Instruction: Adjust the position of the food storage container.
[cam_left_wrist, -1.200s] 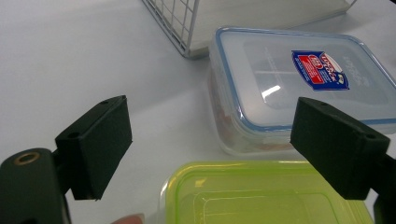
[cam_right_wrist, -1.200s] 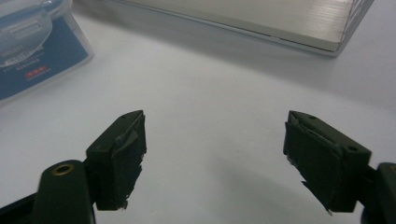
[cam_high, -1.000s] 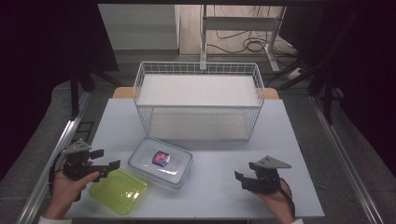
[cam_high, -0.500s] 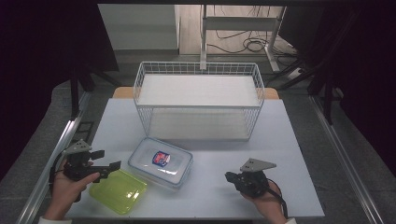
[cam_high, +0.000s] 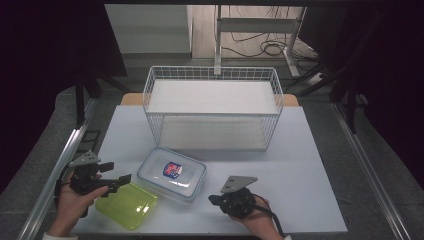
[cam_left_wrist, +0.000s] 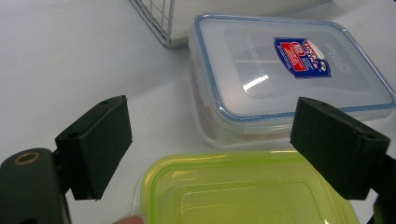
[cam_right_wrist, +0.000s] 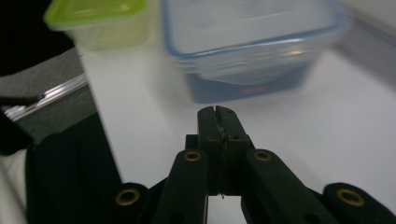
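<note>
R claw sits at the near edge of the white table, jaws pressed flat together w/ nothing between them; in the right gripper view the two black jaws meet tip to tip. They clenched within the last sec, on air. Straight ahead of its tips, near but not touching, is the clear box w/ blue-rimmed lid and a red/blue sticker on top; that box looks blurred in the right gripper view. L claw is held at the table's left side, jaws spread wide, gripping nothing. Right under and between its jaws lies the green box, lid on; can't tell if the jaws touch it. Just past the L claw's tips, beyond the green box, is the same clear box, the two boxes just beside each other, approx edge to edge. Farther out from both claws, at the back of the table, stands a white wire basket, well apart from the R claw, its corner close behind the clear box.
</note>
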